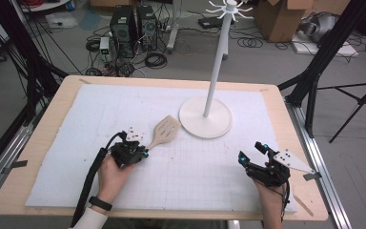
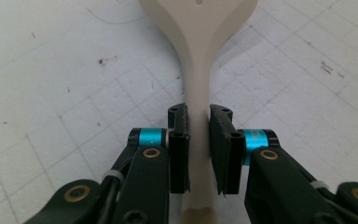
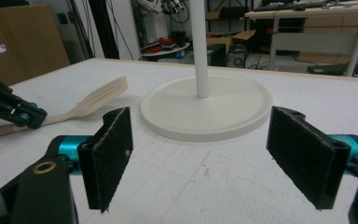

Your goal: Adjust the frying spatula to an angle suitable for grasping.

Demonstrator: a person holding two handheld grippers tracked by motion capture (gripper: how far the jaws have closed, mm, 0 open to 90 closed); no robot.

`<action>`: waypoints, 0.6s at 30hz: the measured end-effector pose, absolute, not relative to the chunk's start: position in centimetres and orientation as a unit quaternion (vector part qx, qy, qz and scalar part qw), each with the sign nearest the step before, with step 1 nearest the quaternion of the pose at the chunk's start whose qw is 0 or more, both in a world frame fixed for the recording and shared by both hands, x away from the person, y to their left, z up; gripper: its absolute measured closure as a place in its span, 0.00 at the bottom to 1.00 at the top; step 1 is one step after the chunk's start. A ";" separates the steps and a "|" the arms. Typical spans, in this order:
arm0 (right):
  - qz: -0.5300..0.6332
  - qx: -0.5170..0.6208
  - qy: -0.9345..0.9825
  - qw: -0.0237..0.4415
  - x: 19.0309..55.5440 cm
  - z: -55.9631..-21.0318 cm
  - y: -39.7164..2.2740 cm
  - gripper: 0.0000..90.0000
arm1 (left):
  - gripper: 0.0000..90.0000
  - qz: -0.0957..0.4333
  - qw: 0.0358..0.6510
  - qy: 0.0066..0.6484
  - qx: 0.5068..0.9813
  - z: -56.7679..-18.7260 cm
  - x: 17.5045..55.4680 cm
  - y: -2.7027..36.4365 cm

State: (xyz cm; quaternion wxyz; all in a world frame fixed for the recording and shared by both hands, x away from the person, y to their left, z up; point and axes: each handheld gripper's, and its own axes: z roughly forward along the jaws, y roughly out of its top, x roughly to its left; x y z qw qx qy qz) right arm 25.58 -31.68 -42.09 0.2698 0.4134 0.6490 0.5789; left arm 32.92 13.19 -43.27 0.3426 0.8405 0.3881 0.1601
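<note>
Where the high view looks down, left gripper [image 1: 132, 151] clamps the handle of a slotted spatula [image 1: 164, 131] near the tabletop's [image 1: 43, 143] centre; right gripper [image 1: 257, 155] sits near the right edge. Left gripper view: jaws pinch the handle. Right gripper view: jaws spread wide, empty, facing stand base [image 3: 214, 112].

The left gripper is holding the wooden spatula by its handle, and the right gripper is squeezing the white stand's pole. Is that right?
Not quite. The right gripper isn't squeezing the pole. Its fingers are spread wide open with nothing between them, short of the white stand, as the right gripper view shows. The rest is right: the left gripper does hold the wooden spatula by its handle.
</note>
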 end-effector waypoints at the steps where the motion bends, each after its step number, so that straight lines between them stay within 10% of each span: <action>1: 0.579 0.413 0.649 0.270 25.6 -42.1 -31.7 0.24 | 0.86 0.160 0.343 0.388 0.840 -43.3 32.9 13.2; 18: 0.586 0.413 0.637 0.283 25.2 -41.6 -32.2 0.25 | 0.87 0.120 0.410 0.313 0.848 -40.8 31.8 13.6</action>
